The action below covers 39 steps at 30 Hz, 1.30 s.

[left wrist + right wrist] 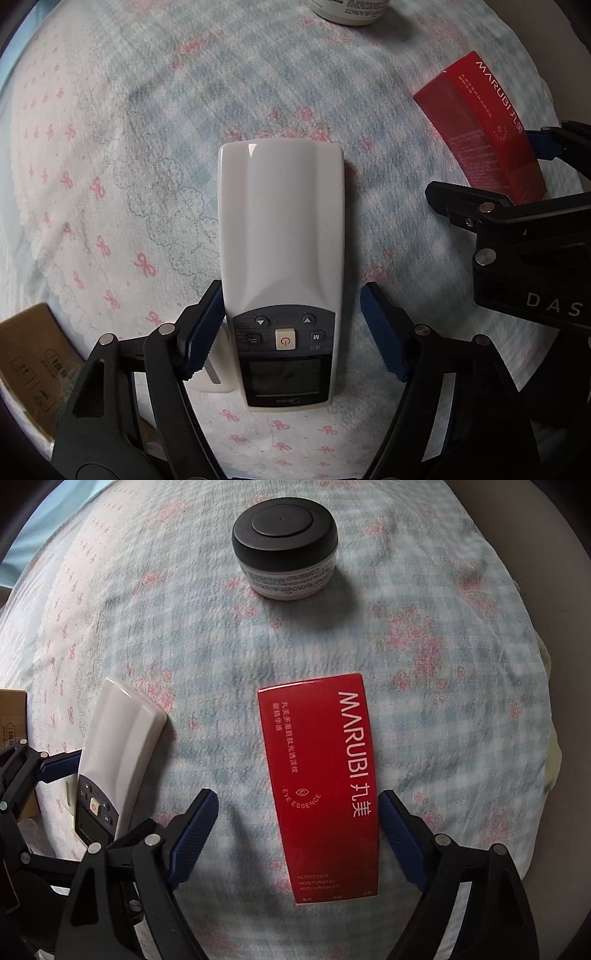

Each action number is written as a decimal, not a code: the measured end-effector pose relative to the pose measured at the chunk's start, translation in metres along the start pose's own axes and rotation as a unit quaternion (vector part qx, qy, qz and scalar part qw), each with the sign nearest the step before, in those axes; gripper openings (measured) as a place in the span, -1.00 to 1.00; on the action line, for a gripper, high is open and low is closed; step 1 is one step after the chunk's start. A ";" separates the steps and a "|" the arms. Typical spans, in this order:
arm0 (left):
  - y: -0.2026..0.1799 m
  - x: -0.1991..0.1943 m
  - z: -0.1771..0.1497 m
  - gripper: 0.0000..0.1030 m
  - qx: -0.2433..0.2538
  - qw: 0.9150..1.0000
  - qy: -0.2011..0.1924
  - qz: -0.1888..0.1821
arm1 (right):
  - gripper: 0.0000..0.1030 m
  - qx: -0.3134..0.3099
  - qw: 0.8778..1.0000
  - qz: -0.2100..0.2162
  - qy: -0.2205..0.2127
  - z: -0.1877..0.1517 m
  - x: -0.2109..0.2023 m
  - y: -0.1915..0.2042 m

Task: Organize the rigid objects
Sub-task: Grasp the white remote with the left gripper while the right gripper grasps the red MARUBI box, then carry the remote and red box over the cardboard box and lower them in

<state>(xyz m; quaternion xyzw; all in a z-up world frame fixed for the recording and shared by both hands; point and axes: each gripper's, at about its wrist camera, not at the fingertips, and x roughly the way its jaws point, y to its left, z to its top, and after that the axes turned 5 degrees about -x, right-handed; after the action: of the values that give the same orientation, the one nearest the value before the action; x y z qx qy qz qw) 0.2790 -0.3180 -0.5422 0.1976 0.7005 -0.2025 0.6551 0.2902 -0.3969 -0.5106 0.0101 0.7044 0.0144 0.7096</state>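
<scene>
A white air-conditioner remote (282, 266) lies flat on the patterned cloth, buttons and screen toward me. My left gripper (291, 332) is open around its button end, the left pad touching or nearly touching its side, the right pad apart from it. A red Marubi box (323, 782) lies flat on the cloth. My right gripper (297, 836) is open around its near half, the right pad close to its edge, the left pad well apart. The remote also shows in the right wrist view (118, 753), the box in the left wrist view (484, 129).
A white jar with a black lid (285, 550) stands on the cloth beyond the red box; its base shows in the left wrist view (349, 11). A brown cardboard box (33, 365) sits at the left. A small white object (218, 365) lies beside the remote.
</scene>
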 end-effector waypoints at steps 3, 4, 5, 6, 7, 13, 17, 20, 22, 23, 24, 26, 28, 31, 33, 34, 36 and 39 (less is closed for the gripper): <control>-0.003 -0.002 0.007 0.06 0.000 1.000 0.000 0.011 | 0.38 -0.006 1.000 -0.010 0.002 0.001 0.005 -0.001; -0.002 -0.002 0.008 0.06 -0.004 1.000 0.000 0.005 | 0.34 -0.009 1.000 -0.017 0.001 0.001 0.007 0.000; -0.001 -0.002 0.008 0.06 -0.008 1.000 0.000 0.001 | 0.27 -0.012 1.000 -0.024 0.002 0.001 0.008 0.000; -0.001 -0.002 0.008 0.06 -0.010 1.000 -0.001 -0.001 | 0.25 -0.014 1.000 -0.027 0.001 0.004 0.010 0.000; 0.000 -0.002 0.007 0.06 -0.010 1.000 -0.002 -0.001 | 0.23 -0.014 0.999 -0.030 -0.001 0.004 0.011 0.000; 0.015 -0.011 -0.001 0.06 -0.028 0.999 -0.005 -0.019 | -0.22 -0.028 0.998 -0.046 -0.013 0.005 0.009 0.005; 0.028 -0.025 -0.012 0.05 -0.033 0.999 -0.013 -0.024 | -0.24 -0.036 0.998 -0.047 -0.016 0.000 0.003 0.013; 0.032 -0.036 -0.016 0.05 -0.039 0.999 -0.018 -0.029 | -0.25 -0.036 0.998 -0.043 -0.020 -0.003 -0.002 0.013; 0.035 -0.043 -0.019 0.05 -0.047 0.998 -0.022 -0.033 | -0.25 -0.034 0.998 -0.040 -0.025 -0.006 -0.008 0.014; 0.037 -0.047 -0.022 0.05 -0.052 0.998 -0.024 -0.037 | -0.25 -0.033 0.998 -0.038 -0.028 -0.007 -0.010 0.014; 0.041 -0.052 -0.025 0.05 -0.057 0.997 -0.026 -0.041 | -0.25 -0.032 0.998 -0.036 -0.030 -0.007 -0.012 0.014; 0.045 -0.061 -0.027 0.05 -0.067 0.996 -0.032 -0.046 | -0.25 -0.029 0.999 -0.030 -0.033 -0.010 -0.019 0.016; 0.049 -0.073 -0.029 0.05 -0.075 0.995 -0.038 -0.050 | -0.25 -0.028 0.999 -0.028 -0.036 -0.013 -0.024 0.015; 0.059 -0.094 -0.033 0.05 -0.089 0.993 -0.050 -0.055 | -0.25 -0.020 0.999 -0.018 -0.040 -0.021 -0.032 0.010; 0.067 -0.107 -0.038 0.05 -0.101 0.991 -0.060 -0.060 | -0.25 -0.017 0.999 -0.014 -0.042 -0.025 -0.040 0.007; 0.071 -0.115 -0.041 0.05 -0.108 0.990 -0.065 -0.063 | -0.25 -0.018 0.999 -0.013 -0.044 -0.029 -0.047 0.003; 0.079 -0.130 -0.048 0.05 -0.124 0.987 -0.076 -0.069 | -0.25 -0.022 0.998 -0.015 -0.049 -0.033 -0.058 0.001; 0.090 -0.158 -0.064 0.05 -0.153 0.980 -0.093 -0.082 | -0.25 -0.028 0.997 -0.021 -0.062 -0.036 -0.080 0.003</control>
<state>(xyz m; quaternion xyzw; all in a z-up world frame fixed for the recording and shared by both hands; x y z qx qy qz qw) 0.2847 -0.2094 -0.3830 0.0173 0.6727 -0.1634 0.7214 0.2532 -0.3973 -0.4307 -0.0237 0.6584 0.0186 0.7521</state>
